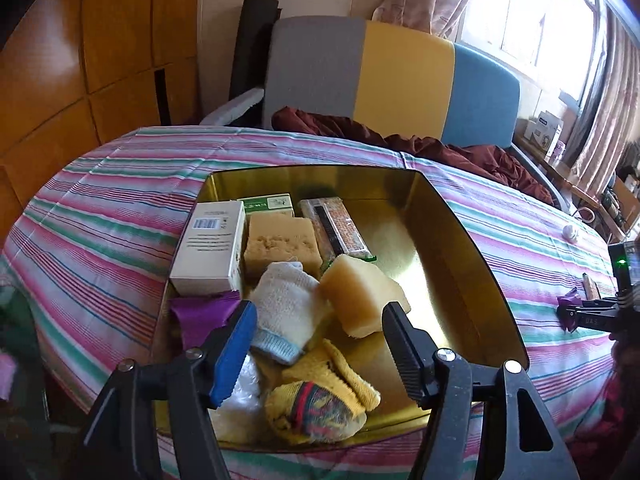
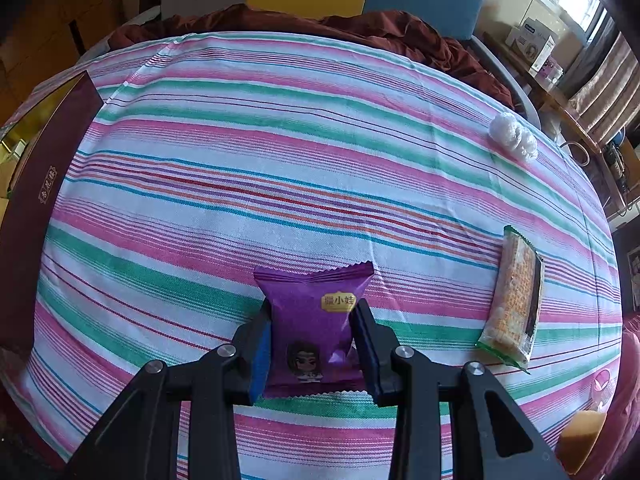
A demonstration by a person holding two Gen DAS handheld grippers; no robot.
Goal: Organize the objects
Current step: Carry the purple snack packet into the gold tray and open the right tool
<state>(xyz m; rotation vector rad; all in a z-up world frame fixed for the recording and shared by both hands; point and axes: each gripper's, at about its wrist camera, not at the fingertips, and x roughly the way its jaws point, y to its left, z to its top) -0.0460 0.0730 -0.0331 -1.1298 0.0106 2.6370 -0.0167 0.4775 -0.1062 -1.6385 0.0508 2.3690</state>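
On the striped bed sheet (image 2: 320,160), right gripper (image 2: 312,344) with jaws clenched on the purple snack packet (image 2: 316,320), light, crinkly, slippery, best pinched mid-body; left gripper (image 1: 320,344) released, empty, above the gold-lined box (image 1: 460,232) of sponges and socks.

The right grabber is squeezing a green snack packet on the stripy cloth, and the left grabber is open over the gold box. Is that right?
Almost. The packet is purple, not green. In the right wrist view the right gripper is shut on the purple snack packet lying on the stripy cloth. The rest holds: the left wrist view shows the left gripper open over the gold box.
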